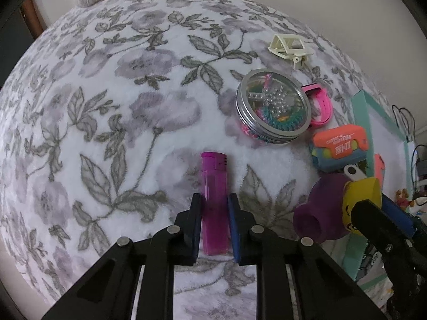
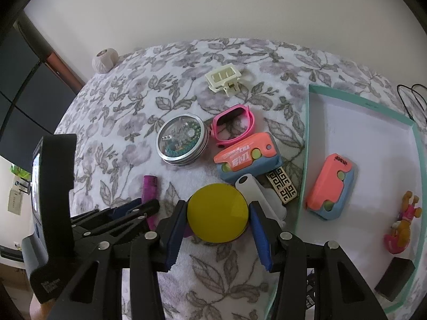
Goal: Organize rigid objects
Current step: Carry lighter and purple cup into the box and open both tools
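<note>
1. Two blue pads of the left gripper (image 1: 214, 226) flank the pink lighter (image 1: 214, 202) lying on the floral blanket (image 1: 106, 106); small gaps show on each side, so whether they grip it I cannot tell. Ahead and right of the fingers sits a round tin (image 1: 273, 106).
2. Right gripper (image 2: 217, 222) fingers pinch the yellow-topped purple object (image 2: 217, 212) from both sides. Right of them, the teal tray (image 2: 373, 138) holds an orange box (image 2: 331, 186); another orange box (image 2: 246, 157) lies just ahead.
</note>
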A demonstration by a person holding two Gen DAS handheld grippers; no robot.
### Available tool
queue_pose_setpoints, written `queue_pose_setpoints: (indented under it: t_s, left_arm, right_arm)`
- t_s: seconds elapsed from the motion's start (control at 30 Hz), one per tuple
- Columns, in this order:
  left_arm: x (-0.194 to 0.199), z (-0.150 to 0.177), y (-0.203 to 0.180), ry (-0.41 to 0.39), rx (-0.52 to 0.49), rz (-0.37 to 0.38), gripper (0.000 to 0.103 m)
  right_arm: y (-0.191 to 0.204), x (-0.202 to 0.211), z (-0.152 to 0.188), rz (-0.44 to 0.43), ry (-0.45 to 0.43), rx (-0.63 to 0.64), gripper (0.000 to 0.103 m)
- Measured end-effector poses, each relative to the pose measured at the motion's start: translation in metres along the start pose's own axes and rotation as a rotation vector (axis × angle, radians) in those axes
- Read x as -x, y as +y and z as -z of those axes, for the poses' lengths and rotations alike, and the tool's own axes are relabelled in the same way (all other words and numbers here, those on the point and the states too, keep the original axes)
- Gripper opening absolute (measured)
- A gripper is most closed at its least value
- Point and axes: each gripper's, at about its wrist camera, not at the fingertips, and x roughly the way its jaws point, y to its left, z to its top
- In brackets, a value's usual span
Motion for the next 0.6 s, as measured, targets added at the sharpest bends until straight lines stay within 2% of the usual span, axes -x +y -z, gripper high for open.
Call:
queue_pose_setpoints:
  t_s: [0.17, 0.33, 0.5, 0.6]
  left_arm:
    - [0.005, 0.000, 0.027, 0.013, 0.072, 0.083, 0.020]
    - [0.011, 0.001, 0.038, -0.002, 0.119, 0.119, 0.020]
    - [0.036, -0.002, 0.048, -0.059, 0.131, 0.136, 0.020]
    - [0.059, -0.006, 0.046, -0.119, 0.128, 0.159, 0.020]
  right_arm:
    - [-0.004, 0.003, -0.001, -0.003, -0.006, -0.010, 0.050]
    - [-0.004, 0.005, -0.001, -0.011, -0.011, -0.013, 0.050]
    - [-0.003, 0.009, -0.002, -0.033, -0.017, -0.013, 0.050]
    - [-0.002, 0.017, -0.003, -0.050, -0.038, -0.018, 0.050]
